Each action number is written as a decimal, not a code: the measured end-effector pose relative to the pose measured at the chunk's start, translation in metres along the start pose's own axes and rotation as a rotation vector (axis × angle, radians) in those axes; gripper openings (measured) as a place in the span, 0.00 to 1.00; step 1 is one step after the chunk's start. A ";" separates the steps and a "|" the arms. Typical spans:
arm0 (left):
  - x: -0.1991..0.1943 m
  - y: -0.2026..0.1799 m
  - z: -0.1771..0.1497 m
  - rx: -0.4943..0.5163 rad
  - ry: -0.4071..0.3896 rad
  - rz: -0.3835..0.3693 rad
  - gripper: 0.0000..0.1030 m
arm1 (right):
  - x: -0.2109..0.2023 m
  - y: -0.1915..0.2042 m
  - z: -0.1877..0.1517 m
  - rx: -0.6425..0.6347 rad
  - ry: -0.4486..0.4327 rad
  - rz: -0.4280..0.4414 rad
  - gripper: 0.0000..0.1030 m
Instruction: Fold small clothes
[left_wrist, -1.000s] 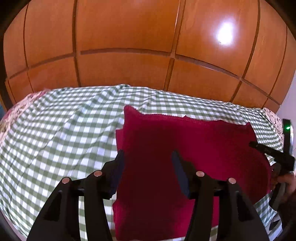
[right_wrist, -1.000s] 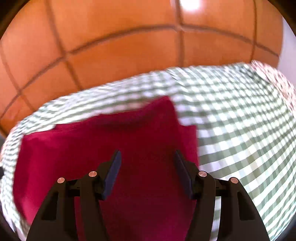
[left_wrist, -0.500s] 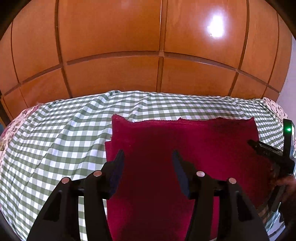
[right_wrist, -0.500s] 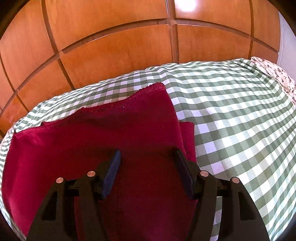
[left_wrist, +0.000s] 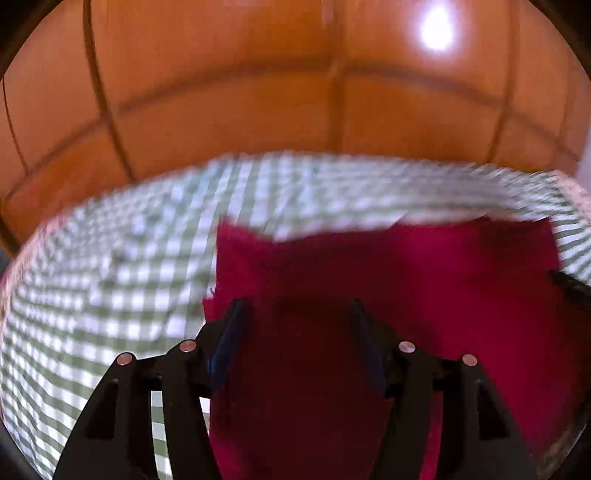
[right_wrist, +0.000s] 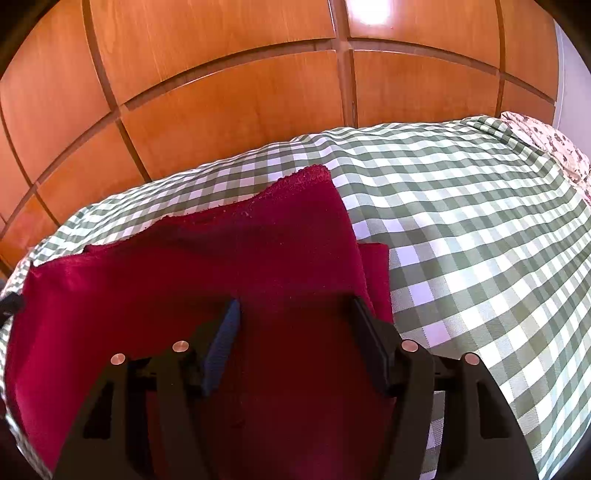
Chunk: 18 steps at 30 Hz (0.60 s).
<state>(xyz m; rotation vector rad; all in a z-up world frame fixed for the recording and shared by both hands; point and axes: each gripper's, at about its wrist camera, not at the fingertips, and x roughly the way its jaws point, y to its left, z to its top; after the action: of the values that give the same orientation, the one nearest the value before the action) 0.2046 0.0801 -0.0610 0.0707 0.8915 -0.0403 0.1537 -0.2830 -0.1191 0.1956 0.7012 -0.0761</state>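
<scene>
Left wrist view, blurred: we see the left gripper (left_wrist: 295, 314) with its jaws spread apart, having just been opening. The red cloth (left_wrist: 424, 288) lies below and between the fingers (left_wrist: 229, 336), and no pad presses on it. The cloth lies on the green-checked cover (left_wrist: 110, 280), its long axis running across the picture toward the right edge, where a dark part of the other tool (left_wrist: 569, 288) shows.

Right wrist view, sharp: we see the right gripper (right_wrist: 291, 314) with its jaws likewise apart, having just been opening, gripping nothing. The red cloth (right_wrist: 207, 266) spreads leftward under it, a hemmed corner pointing toward the wooden panels (right_wrist: 229, 96).
</scene>
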 end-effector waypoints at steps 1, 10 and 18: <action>0.013 0.007 -0.005 -0.037 0.010 -0.030 0.58 | 0.000 0.000 0.000 0.003 0.001 0.002 0.61; -0.006 0.028 -0.009 -0.107 -0.012 -0.060 0.57 | 0.001 -0.006 0.011 0.043 0.078 0.078 0.68; -0.051 0.033 -0.038 -0.174 -0.012 -0.063 0.58 | -0.035 -0.040 0.018 0.114 0.061 0.126 0.78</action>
<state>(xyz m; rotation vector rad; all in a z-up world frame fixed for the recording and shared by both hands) 0.1452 0.1166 -0.0439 -0.1202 0.8819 -0.0220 0.1328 -0.3258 -0.0886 0.3525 0.7442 0.0107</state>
